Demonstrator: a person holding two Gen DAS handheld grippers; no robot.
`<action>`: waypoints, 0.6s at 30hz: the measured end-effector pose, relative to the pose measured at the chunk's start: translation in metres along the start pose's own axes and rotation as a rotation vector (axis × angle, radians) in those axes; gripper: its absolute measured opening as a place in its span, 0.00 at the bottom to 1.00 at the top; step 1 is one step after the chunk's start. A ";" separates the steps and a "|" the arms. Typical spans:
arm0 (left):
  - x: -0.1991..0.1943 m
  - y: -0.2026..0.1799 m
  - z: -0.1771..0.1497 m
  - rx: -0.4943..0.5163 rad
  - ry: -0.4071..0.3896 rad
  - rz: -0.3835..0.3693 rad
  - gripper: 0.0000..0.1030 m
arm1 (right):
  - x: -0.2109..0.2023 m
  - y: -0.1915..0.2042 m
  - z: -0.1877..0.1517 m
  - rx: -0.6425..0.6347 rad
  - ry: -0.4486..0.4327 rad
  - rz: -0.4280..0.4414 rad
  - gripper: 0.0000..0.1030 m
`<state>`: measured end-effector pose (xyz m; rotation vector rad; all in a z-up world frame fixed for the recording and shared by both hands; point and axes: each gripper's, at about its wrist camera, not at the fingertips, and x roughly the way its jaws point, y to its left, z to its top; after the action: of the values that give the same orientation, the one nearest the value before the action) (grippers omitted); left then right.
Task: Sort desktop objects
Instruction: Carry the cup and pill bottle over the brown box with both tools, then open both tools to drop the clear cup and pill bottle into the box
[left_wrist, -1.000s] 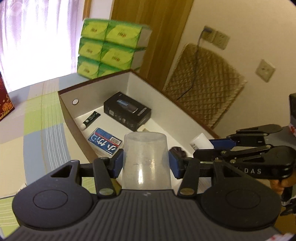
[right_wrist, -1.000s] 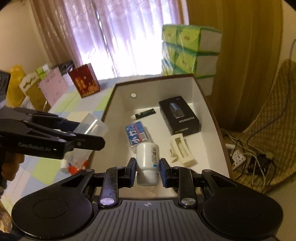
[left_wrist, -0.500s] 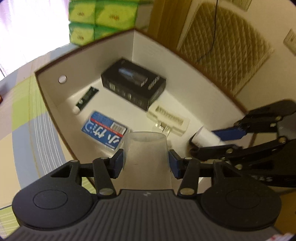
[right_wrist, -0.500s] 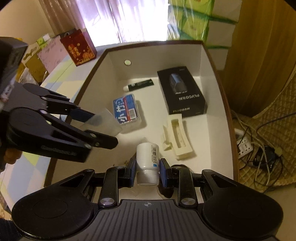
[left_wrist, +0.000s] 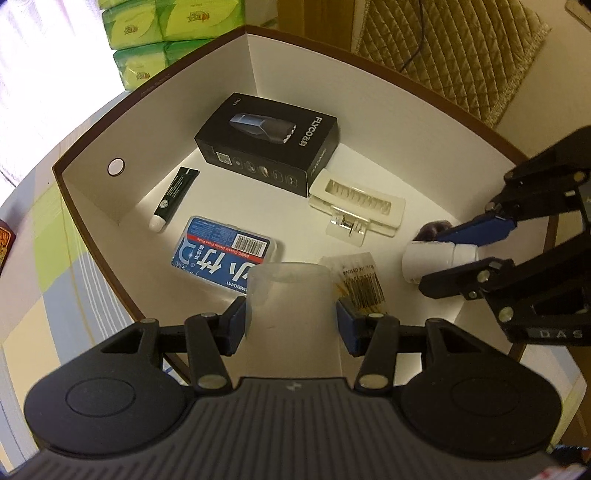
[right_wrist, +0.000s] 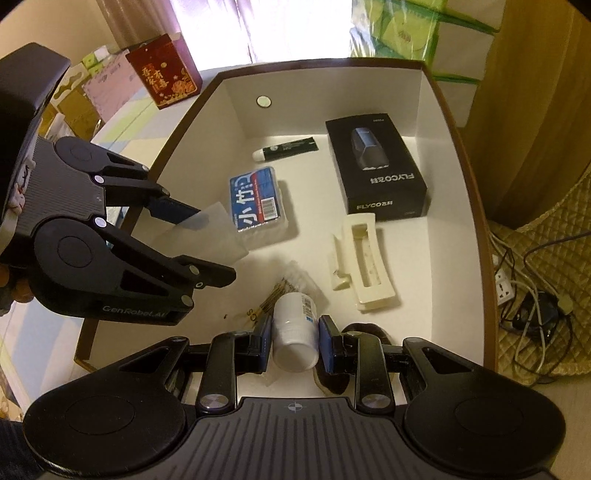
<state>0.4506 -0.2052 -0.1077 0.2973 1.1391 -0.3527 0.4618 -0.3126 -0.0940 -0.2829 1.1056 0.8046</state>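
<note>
My left gripper (left_wrist: 291, 314) is shut on a clear plastic cup (left_wrist: 293, 295), held over the near part of a white box with brown rim (left_wrist: 92, 254). My right gripper (right_wrist: 293, 341) is shut on a small white pill bottle (right_wrist: 295, 332), also low inside the box. In the left wrist view the bottle (left_wrist: 436, 258) shows at the right between the right gripper's jaws. In the right wrist view the cup (right_wrist: 214, 229) sits in the left gripper at the left. The box floor holds a black Flyco carton (left_wrist: 266, 147), a blue-labelled case (left_wrist: 225, 251), a dark tube (left_wrist: 173, 199) and a cream plastic holder (left_wrist: 354, 206).
A packet of toothpicks (left_wrist: 358, 280) and a dark round object (right_wrist: 347, 369) lie near the box's front. Green tissue packs (left_wrist: 166, 37) stand behind the box, a red gift bag (right_wrist: 162, 74) on the table to the left. A woven chair and cables (right_wrist: 532, 295) are right.
Both grippers have tilted downward and sunk into the box, each keeping its object. The box floor fills more of both views than before.
</note>
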 end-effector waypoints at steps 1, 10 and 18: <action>0.000 0.000 0.000 0.004 0.002 0.001 0.44 | 0.001 0.000 0.000 -0.001 0.003 0.001 0.24; -0.002 -0.001 -0.001 0.018 -0.001 -0.001 0.58 | 0.004 0.003 -0.003 -0.009 0.018 0.002 0.24; -0.006 -0.001 -0.003 0.015 -0.011 0.003 0.58 | 0.006 0.006 -0.005 -0.042 0.011 -0.011 0.34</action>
<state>0.4455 -0.2040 -0.1030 0.3100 1.1260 -0.3603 0.4556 -0.3091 -0.1010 -0.3283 1.0976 0.8178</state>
